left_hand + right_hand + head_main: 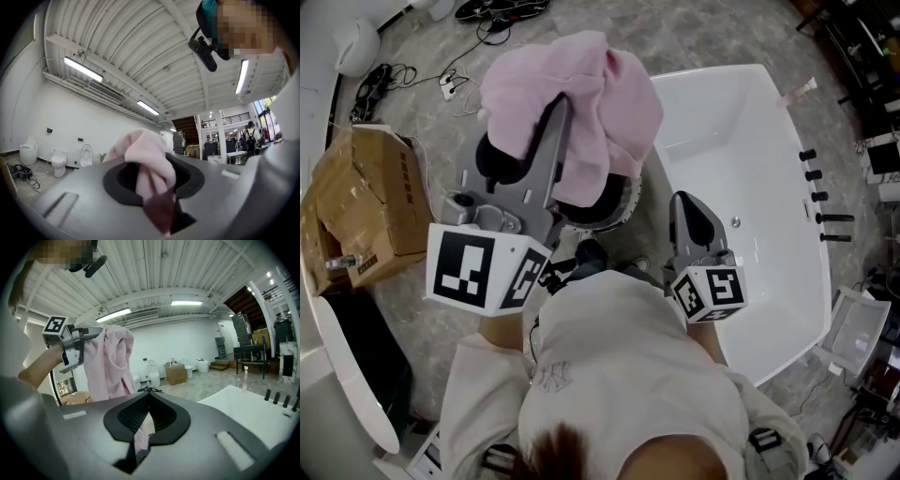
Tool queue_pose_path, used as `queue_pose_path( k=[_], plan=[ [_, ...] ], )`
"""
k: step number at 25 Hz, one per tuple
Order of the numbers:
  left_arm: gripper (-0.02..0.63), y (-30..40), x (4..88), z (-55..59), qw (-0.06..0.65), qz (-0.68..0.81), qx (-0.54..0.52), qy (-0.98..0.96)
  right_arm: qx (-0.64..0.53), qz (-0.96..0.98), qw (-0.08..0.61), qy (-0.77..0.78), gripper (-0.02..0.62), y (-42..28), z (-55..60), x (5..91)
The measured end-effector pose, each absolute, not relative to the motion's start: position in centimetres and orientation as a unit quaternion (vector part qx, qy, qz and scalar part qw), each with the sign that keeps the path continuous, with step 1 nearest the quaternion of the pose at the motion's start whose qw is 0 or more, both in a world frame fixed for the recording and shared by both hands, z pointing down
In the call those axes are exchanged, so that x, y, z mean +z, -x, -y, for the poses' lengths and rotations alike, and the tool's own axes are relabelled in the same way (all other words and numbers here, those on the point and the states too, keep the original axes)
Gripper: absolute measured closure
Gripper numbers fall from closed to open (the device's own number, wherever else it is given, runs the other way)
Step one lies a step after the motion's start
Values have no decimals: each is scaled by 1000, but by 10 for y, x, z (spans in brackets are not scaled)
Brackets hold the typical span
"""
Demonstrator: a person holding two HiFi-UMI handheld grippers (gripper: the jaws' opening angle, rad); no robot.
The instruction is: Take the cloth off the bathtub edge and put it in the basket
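Observation:
The pink cloth [581, 94] hangs bunched from my left gripper [561, 114], whose jaws are shut on it. In the left gripper view the cloth [145, 159] wells up between the jaws of that gripper [152, 176]. It hangs over a round dark basket [623, 202] with a mesh rim, which it mostly hides. My right gripper [682, 199] is beside the white bathtub [750, 141], apart from the cloth, jaws together and empty. The right gripper view shows its tips [149, 397] meeting, with the left gripper [96, 333] and the hanging cloth [110, 366] beyond.
A cardboard box [370, 206] stands on the stone floor at the left. Cables [450, 80] lie further off. Black taps [820, 197] line the tub's right side. White toilets [58, 161] stand along the far wall. A white curved fixture [347, 375] is at lower left.

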State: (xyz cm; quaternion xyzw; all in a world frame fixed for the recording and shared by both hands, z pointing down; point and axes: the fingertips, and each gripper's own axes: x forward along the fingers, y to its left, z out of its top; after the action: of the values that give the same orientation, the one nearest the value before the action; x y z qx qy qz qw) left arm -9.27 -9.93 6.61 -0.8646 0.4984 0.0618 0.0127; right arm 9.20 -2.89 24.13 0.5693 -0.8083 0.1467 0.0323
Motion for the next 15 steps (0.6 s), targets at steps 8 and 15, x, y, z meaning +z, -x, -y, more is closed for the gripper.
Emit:
queue_pose_path(
  k=[8,15],
  plan=[
    [444,115,81,110,6,-493,56,868,155,801,38,-577,595,-67,39,253],
    [443,117,97,113,-6,-506,47,861,163,801,60,-573,595,-74,50,261]
  ],
)
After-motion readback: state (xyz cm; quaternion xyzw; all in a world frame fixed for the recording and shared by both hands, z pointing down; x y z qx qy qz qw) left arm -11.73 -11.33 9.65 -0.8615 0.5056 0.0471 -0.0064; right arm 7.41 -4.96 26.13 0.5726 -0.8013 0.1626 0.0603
